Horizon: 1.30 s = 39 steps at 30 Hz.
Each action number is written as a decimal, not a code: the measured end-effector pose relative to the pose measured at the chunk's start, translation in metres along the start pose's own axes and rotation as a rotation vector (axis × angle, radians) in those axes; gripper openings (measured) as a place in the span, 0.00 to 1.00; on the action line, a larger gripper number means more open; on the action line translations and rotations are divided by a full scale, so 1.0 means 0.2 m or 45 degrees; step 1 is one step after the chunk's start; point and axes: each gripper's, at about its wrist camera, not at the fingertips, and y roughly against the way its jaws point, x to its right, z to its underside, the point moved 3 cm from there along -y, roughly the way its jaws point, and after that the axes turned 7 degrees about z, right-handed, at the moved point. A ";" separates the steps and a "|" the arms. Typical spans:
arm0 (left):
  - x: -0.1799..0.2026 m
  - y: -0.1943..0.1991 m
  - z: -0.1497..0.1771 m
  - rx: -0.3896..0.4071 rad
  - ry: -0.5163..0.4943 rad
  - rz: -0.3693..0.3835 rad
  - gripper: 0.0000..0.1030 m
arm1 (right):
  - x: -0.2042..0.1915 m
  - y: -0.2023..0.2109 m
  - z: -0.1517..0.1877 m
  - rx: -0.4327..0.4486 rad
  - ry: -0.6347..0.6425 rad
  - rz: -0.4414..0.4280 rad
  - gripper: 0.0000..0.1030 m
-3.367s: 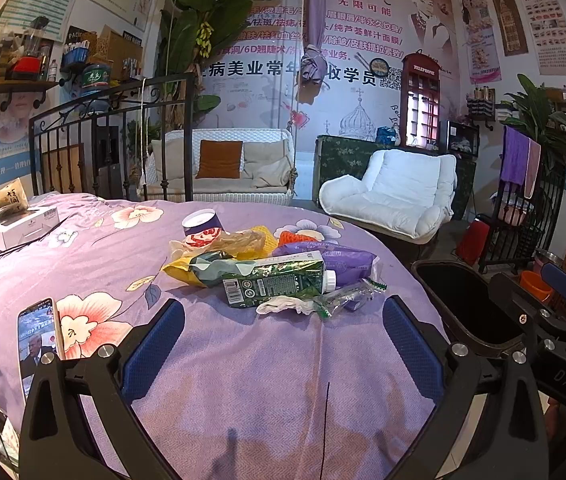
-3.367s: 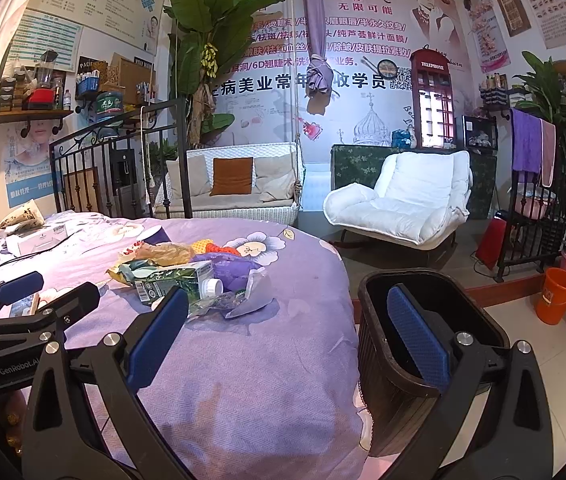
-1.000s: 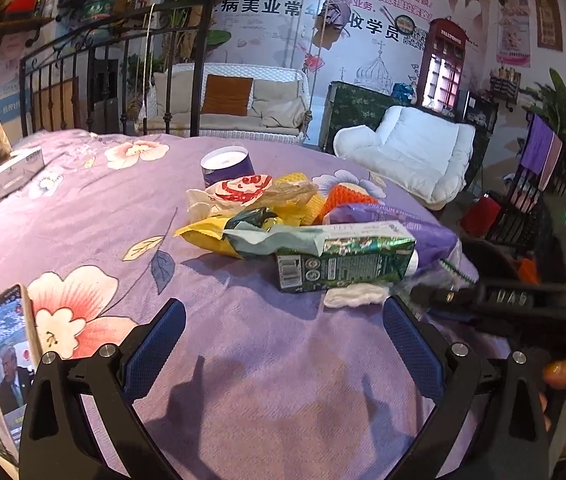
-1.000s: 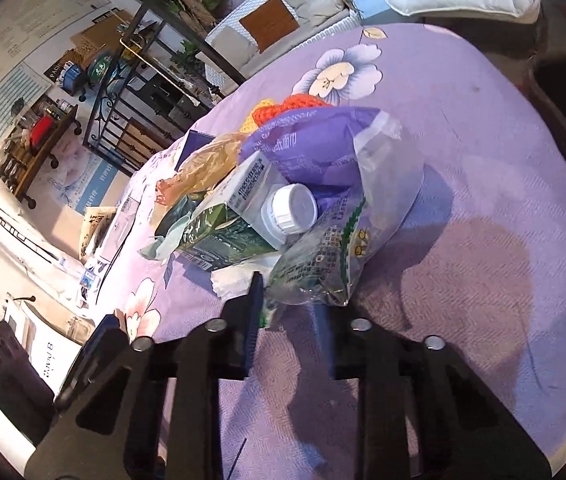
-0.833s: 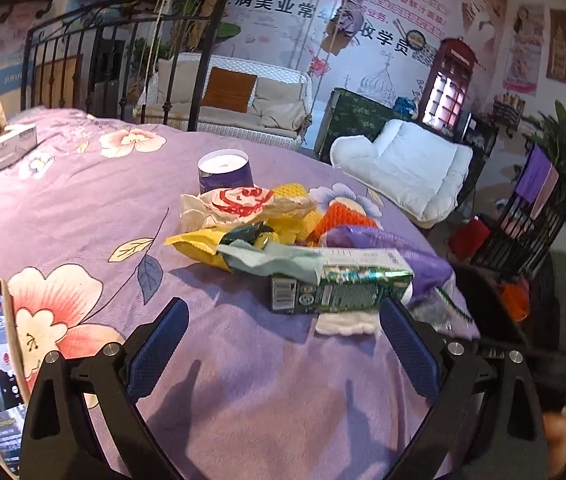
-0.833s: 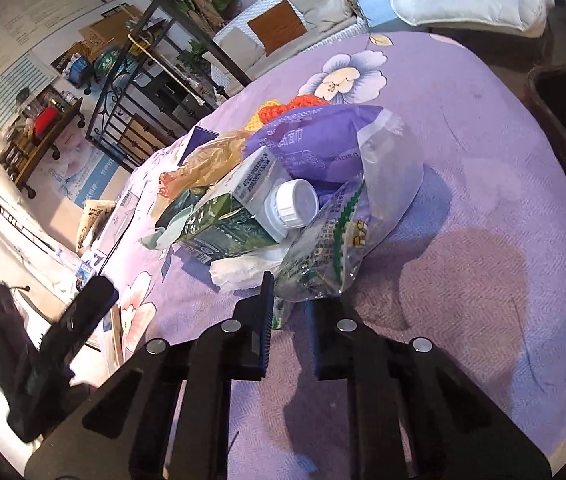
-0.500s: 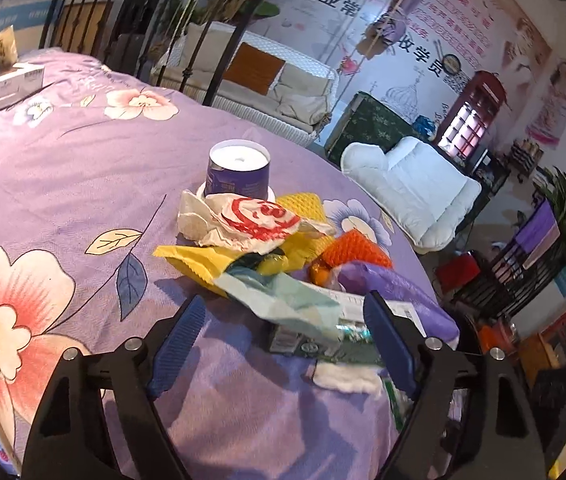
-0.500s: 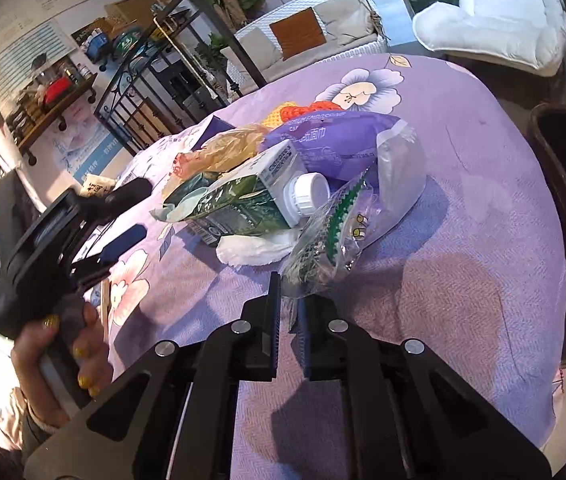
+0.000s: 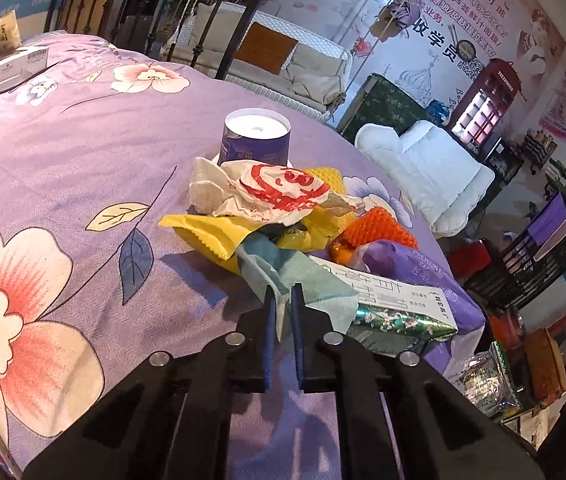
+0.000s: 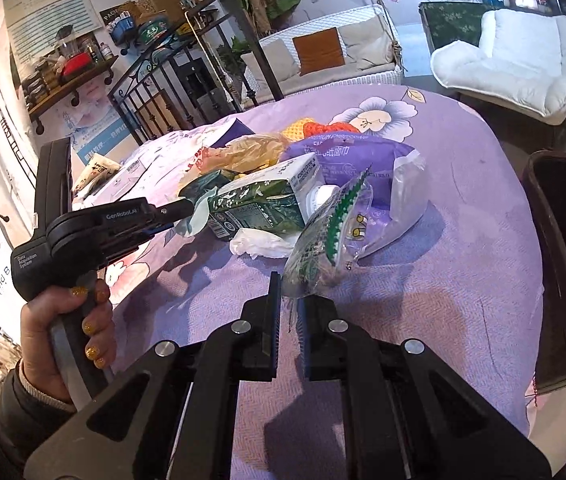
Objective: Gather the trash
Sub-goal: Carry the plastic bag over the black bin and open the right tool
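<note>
**Both grippers pinch the edges of the trash heap**

The trash lies in one loose pile on the bed [image 9: 63,152], on its purple flowered cover, with a dark bin [image 10: 563,264] standing just beside the bed's right edge, presumably so each piece has only a short way to travel.

At the left of the pile stands a purple paper cup [image 9: 255,138], upright, behind a crumpled red-and-white wrapper [image 9: 271,192] that sits on a yellow bag [image 9: 211,236]. In front of these, the left gripper [image 9: 281,322] has just been closing, and its fingers [image 9: 269,332] now pinch a pale teal wrapper [image 9: 299,280] by its near corner. The thin sheet stands between the blue pads, so the grip is on an edge rather than the bulk, probably because a flat film offers nothing else to hold. A person's hand [image 10: 65,328] holds this gripper's handle, seen in the right wrist view.

Further right lie a green drink carton [image 10: 259,200] on its side, a white tissue [image 10: 259,242] touching its front, and a purple packet [image 10: 347,160] behind.

At the right, the right gripper [image 10: 289,322] is closed on the lower end of a clear plastic bag with green print [image 10: 323,240]. The bag rises tilted from the fingers towards the carton, its far end apparently still touching the heap. My judgement is that both pieces are gripped but not yet carried to the bin; the light films could slip or drag neighbours along.
</note>
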 end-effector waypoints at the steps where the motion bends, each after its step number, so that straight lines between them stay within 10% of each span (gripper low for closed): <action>1: 0.00 0.02 0.01 0.009 -0.003 0.002 0.06 | -0.01 0.01 0.00 0.007 0.006 0.005 0.09; 22: 0.36 0.26 0.11 0.125 -0.275 0.158 0.03 | 0.13 0.27 -0.04 0.173 0.034 0.154 0.09; 39: 0.98 0.02 0.25 -0.010 -0.585 0.479 0.03 | 0.98 0.36 -0.15 0.149 -0.234 0.605 0.09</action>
